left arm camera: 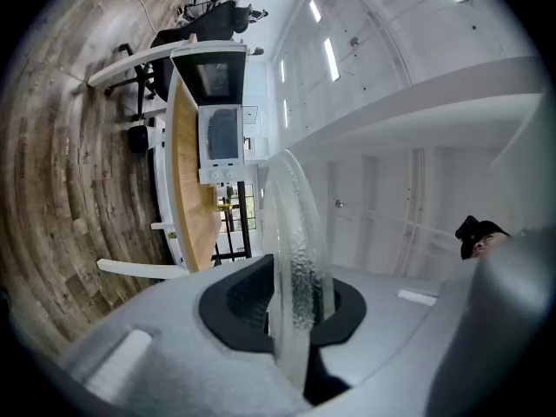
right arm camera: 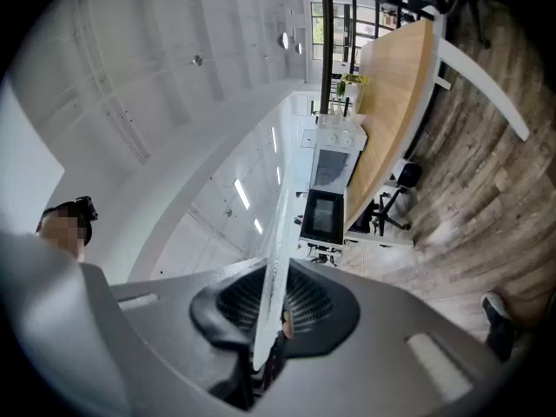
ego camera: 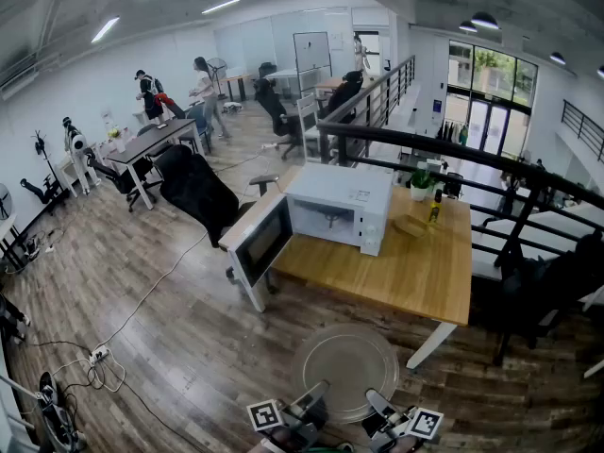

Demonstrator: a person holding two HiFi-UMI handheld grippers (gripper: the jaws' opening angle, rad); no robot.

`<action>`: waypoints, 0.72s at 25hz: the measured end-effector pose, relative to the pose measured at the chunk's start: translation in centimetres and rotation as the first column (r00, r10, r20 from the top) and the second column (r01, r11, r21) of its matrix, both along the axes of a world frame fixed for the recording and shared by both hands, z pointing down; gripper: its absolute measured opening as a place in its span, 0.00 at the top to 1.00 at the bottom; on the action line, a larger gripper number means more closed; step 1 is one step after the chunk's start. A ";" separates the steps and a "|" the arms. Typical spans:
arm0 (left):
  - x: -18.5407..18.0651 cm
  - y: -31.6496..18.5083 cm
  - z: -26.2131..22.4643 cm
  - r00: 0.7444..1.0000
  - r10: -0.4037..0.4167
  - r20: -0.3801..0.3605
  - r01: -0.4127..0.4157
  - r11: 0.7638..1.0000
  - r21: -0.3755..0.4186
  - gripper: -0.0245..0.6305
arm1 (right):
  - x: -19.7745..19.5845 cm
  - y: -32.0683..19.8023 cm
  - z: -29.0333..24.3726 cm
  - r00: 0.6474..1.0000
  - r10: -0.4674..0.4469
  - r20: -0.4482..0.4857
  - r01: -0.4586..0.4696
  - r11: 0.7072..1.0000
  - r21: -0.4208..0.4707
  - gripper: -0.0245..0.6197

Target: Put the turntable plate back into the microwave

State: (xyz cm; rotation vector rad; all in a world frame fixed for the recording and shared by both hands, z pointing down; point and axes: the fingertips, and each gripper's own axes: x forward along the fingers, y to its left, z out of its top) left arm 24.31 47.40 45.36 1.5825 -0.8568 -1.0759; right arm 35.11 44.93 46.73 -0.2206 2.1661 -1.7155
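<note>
A clear glass turntable plate (ego camera: 345,371) hangs flat over the wooden floor, at the bottom of the head view. My left gripper (ego camera: 313,399) is shut on its near left rim, my right gripper (ego camera: 376,403) on its near right rim. In the left gripper view the plate (left arm camera: 295,259) stands edge-on between the dark pads. In the right gripper view the plate (right arm camera: 280,250) is a thin edge clamped between the pads. The white microwave (ego camera: 339,207) sits on a wooden table (ego camera: 415,272) some way ahead, with its door (ego camera: 260,243) swung open to the left.
A small potted plant (ego camera: 421,183) and a bottle (ego camera: 434,211) stand on the table behind the microwave. A black office chair (ego camera: 200,192) is left of the open door. A power strip and cables (ego camera: 98,359) lie on the floor at left. A dark railing (ego camera: 453,159) runs behind the table.
</note>
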 end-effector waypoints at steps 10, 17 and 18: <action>-3.5 -2.0 0.1 1.000 -0.012 0.009 0.012 1.000 -0.006 0.90 | -3.5 -2.2 -0.4 1.000 -0.017 0.003 0.017 1.000 0.024 0.89; -8.1 -5.5 0.2 1.000 0.017 0.000 -0.017 1.000 -0.016 0.90 | -8.0 -5.4 -0.6 1.000 0.010 -0.024 -0.009 0.999 0.036 0.88; -8.8 -6.1 0.2 1.000 0.023 -0.007 -0.023 1.000 -0.016 0.90 | -8.8 -6.0 -0.6 0.999 0.016 -0.031 -0.015 0.999 0.038 0.88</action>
